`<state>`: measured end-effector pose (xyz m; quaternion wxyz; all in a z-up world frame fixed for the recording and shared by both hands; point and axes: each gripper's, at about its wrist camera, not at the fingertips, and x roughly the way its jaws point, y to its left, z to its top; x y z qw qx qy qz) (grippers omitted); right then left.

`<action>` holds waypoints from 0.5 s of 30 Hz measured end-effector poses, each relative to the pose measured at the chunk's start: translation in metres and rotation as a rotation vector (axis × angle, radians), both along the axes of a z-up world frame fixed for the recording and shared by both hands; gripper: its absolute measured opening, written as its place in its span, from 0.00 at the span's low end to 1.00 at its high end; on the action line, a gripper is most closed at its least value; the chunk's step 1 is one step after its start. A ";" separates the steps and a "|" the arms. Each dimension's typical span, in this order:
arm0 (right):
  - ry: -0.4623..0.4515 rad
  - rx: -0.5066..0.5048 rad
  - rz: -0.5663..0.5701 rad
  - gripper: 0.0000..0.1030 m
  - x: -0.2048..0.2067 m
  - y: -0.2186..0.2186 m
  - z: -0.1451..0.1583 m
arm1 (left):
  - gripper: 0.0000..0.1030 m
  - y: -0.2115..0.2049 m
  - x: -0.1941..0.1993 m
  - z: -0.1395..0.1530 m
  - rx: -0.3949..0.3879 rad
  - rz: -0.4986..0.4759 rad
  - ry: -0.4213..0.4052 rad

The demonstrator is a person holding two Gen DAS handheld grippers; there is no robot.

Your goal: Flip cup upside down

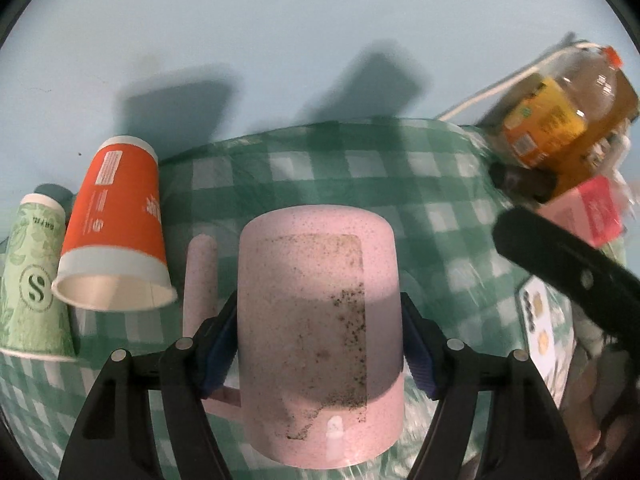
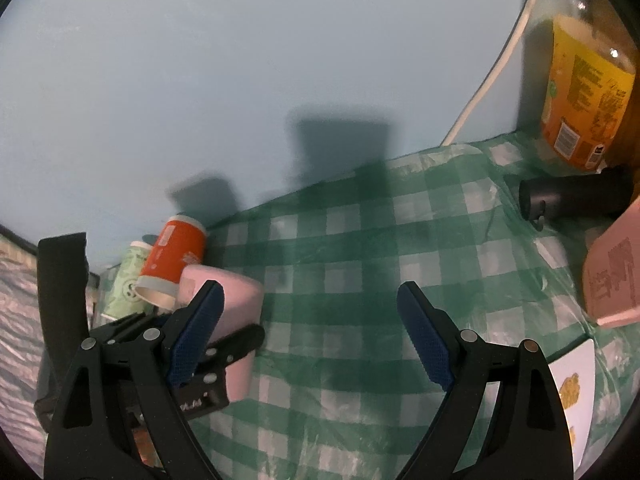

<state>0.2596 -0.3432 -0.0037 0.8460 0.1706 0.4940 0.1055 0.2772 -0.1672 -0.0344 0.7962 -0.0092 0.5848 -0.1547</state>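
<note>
- The left gripper (image 1: 318, 344) is clamped on the pink mug (image 1: 318, 320); its blue pads (image 1: 218, 344) press the mug's two sides about halfway along the body.
- In the left wrist view the mug's closed base faces away from the camera and its open end sits nearest the lens, between the jaws; the handle (image 1: 200, 280) juts to the left.
- The mug is held over the green checked cloth (image 1: 400, 184); whether it touches the cloth cannot be told.
- An orange cup (image 1: 116, 220) and a green cup (image 1: 32, 276) stand mouth-down just left of the mug.
- The right gripper (image 2: 312, 328) is spread wide with nothing between its fingers, over the cloth (image 2: 360, 240) to the right of the mug (image 2: 224, 292).
- A bottle (image 1: 560, 120) stands at the far right by the wall.
</note>
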 end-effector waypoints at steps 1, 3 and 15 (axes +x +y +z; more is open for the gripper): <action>-0.008 0.001 0.002 0.86 -0.003 0.000 0.003 | 0.72 0.001 -0.006 0.003 -0.007 -0.007 -0.004; -0.024 0.004 0.010 0.86 -0.011 0.002 0.008 | 0.72 0.003 -0.018 0.010 -0.019 -0.020 -0.014; -0.034 0.034 0.121 0.86 -0.060 0.033 -0.001 | 0.72 0.040 -0.095 0.008 -0.029 -0.019 -0.061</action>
